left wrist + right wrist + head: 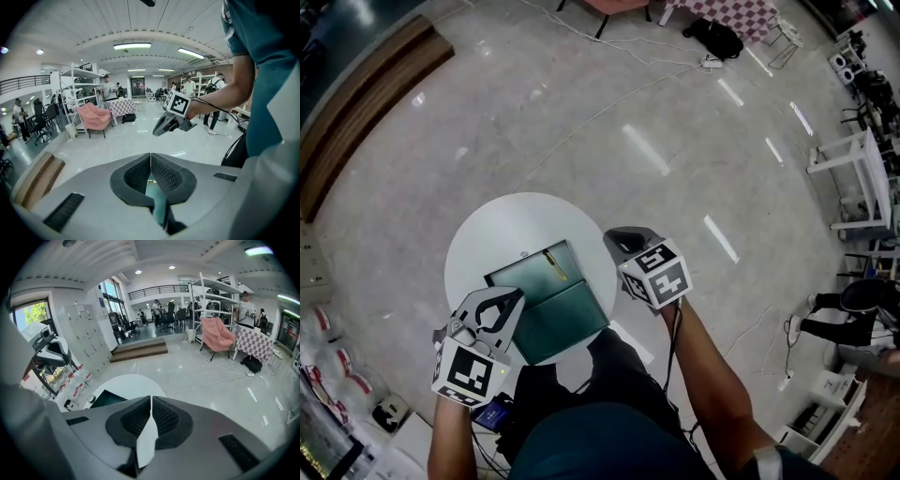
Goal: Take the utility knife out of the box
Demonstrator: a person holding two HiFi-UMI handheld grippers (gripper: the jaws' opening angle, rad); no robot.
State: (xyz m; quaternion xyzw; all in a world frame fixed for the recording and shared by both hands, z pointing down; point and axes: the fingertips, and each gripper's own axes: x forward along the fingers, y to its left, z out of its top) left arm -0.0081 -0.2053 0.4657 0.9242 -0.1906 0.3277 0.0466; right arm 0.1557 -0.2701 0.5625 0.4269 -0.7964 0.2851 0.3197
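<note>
A dark green box (565, 322) lies open on a small round white table (511, 230). In its far half a slim yellow utility knife (555, 265) rests at a slant. My left gripper (518, 294) hovers over the near left corner of the box, jaws shut with nothing between them. In the left gripper view the pads (161, 173) meet and the green box (157, 202) shows below them. My right gripper (616, 240) hangs just past the box's right edge, shut and empty. In the right gripper view the table (133, 383) and box (107, 398) lie ahead.
A wooden step (366, 103) runs along the far left. White shelving (862, 178) stands at the right, a black bag (717, 37) lies at the back, and cables (609, 108) cross the shiny floor. Small red-and-white items (337, 361) crowd the near left.
</note>
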